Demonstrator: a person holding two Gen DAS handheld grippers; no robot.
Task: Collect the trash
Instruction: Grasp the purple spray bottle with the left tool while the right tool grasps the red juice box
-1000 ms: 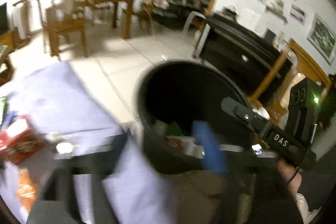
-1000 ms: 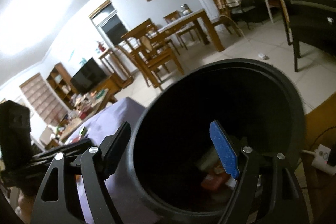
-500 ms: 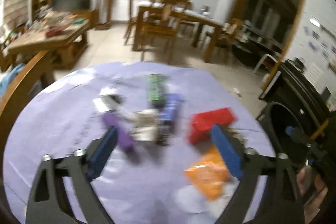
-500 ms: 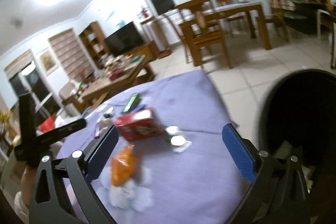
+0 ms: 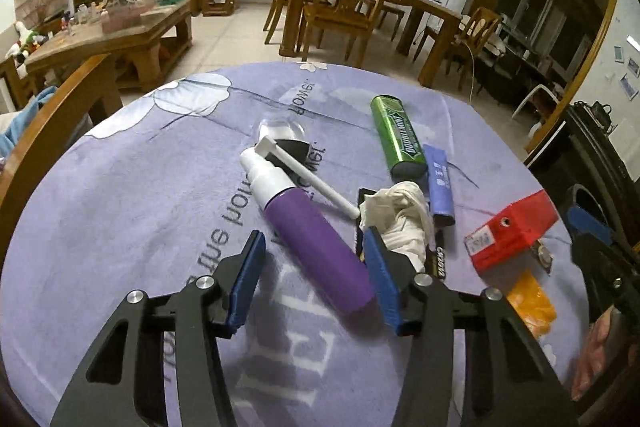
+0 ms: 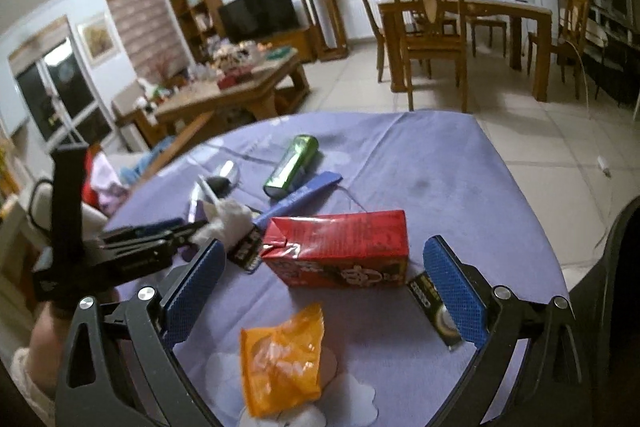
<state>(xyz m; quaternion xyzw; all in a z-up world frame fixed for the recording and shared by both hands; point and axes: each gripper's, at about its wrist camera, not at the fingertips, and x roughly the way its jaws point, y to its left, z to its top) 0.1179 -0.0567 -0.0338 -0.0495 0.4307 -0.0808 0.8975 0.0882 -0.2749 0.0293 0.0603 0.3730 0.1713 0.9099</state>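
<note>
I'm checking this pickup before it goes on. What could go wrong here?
The left gripper is closing around the purple spray bottle, which lies slanted, so it may roll or slip out. Its right finger sits against the crumpled white tissue and could snag it. The long white nozzle sticks out sideways and may sweep nearby trash.

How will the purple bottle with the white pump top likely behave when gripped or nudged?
The purple bottle with the white pump top lies on its side and is round, so it may roll. Its smooth body looks rigid, possibly slippery. The left tool is closing around it.
</note>
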